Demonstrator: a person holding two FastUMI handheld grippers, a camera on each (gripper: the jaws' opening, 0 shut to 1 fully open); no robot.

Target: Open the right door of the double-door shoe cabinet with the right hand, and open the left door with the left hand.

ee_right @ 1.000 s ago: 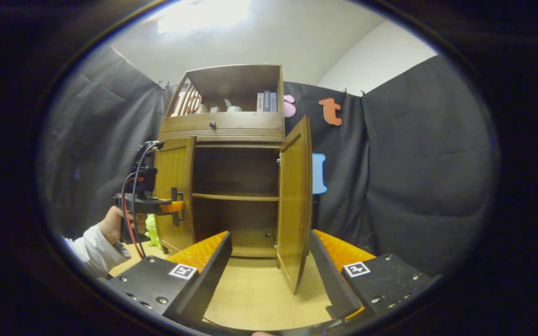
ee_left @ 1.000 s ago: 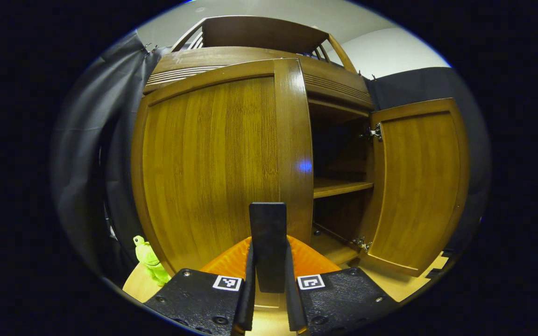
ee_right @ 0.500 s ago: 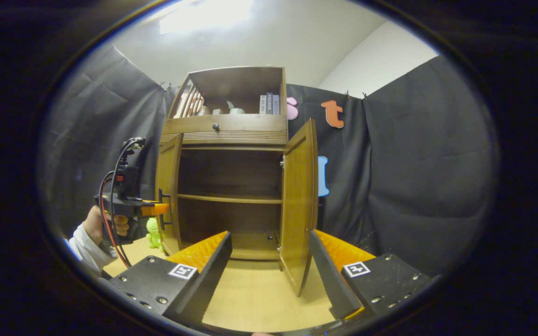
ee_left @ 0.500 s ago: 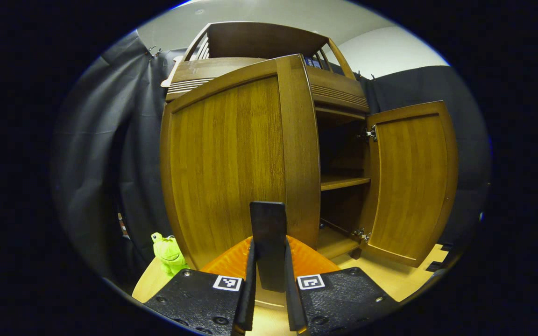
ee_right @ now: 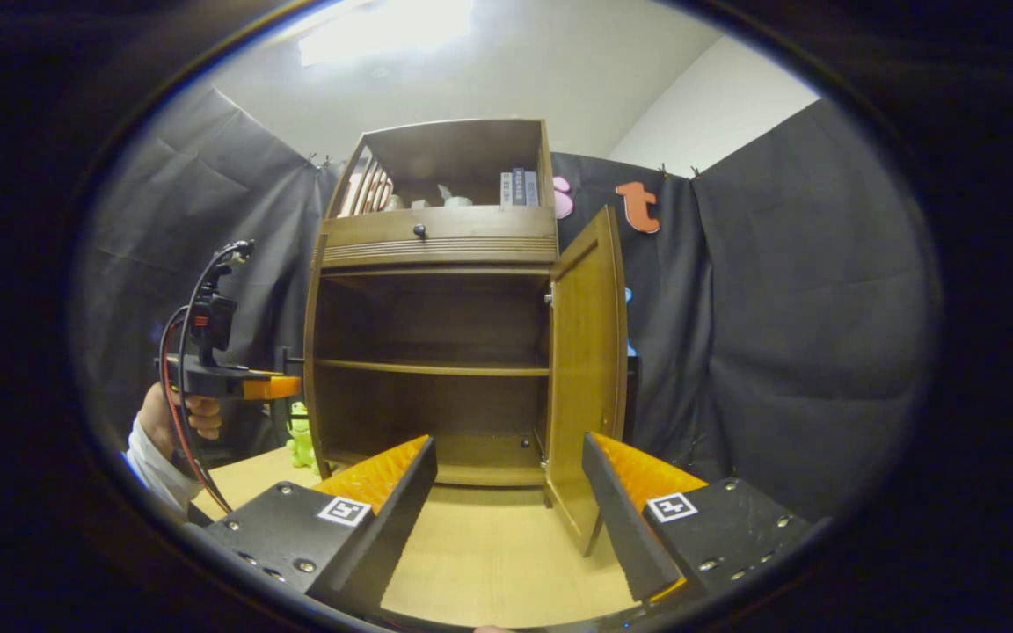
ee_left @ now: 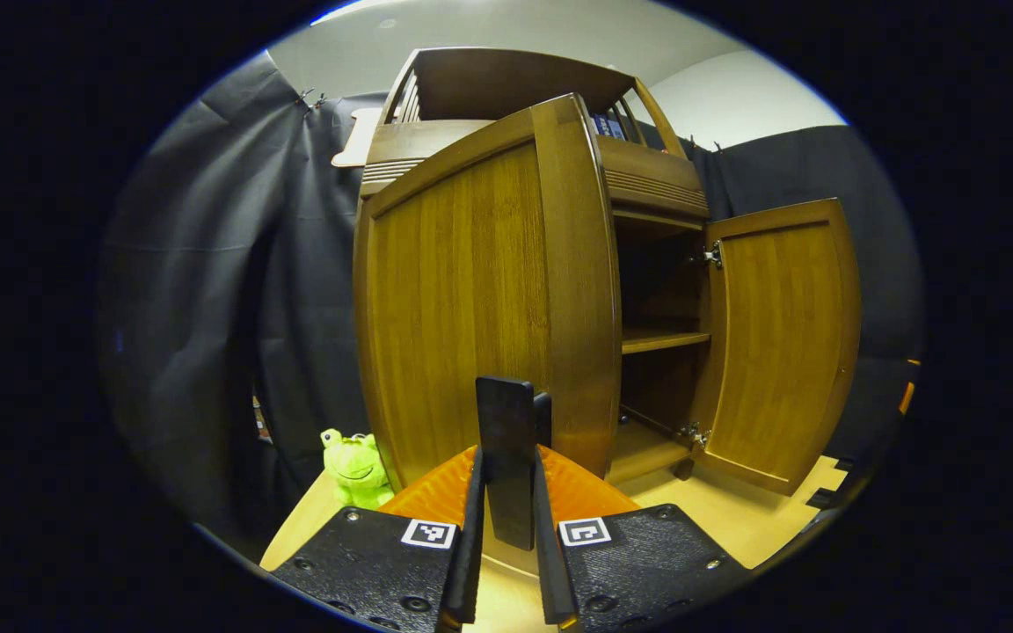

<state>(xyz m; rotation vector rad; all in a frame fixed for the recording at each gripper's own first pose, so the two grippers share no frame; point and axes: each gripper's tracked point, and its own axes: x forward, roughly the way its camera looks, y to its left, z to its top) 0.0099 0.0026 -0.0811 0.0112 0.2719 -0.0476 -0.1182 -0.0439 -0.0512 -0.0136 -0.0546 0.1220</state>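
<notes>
A: Where does the brown wooden double-door shoe cabinet sit?

B: It stands on the pale wooden floor against the black cloth wall. In the right gripper view both compartments lie open, with a horizontal wooden shelf across the middle.

A: State of the doors?

B: The right wooden door is swung out toward the near side, seen almost edge-on in the right gripper view. The left wooden door is also swung out; the left gripper view looks onto its outer face at close range.

A: Left hand-held gripper?

B: The left hand-held gripper has its fingers drawn together on the flat black upright door handle, clamped from both sides. In the right gripper view it appears at far left, level with the shelf, held by a hand in a white sleeve, at the edge of the left door.

A: Right hand-held gripper?

B: The right hand-held gripper has its fingers wide apart, holding nothing, and sits back from the cabinet; the right door's lower corner stands between the fingertips farther off.

A: Other items?

B: A green plush frog sits on the floor just left of the cabinet. Books stand in the open top compartment above a drawer with a dark round knob.
</notes>
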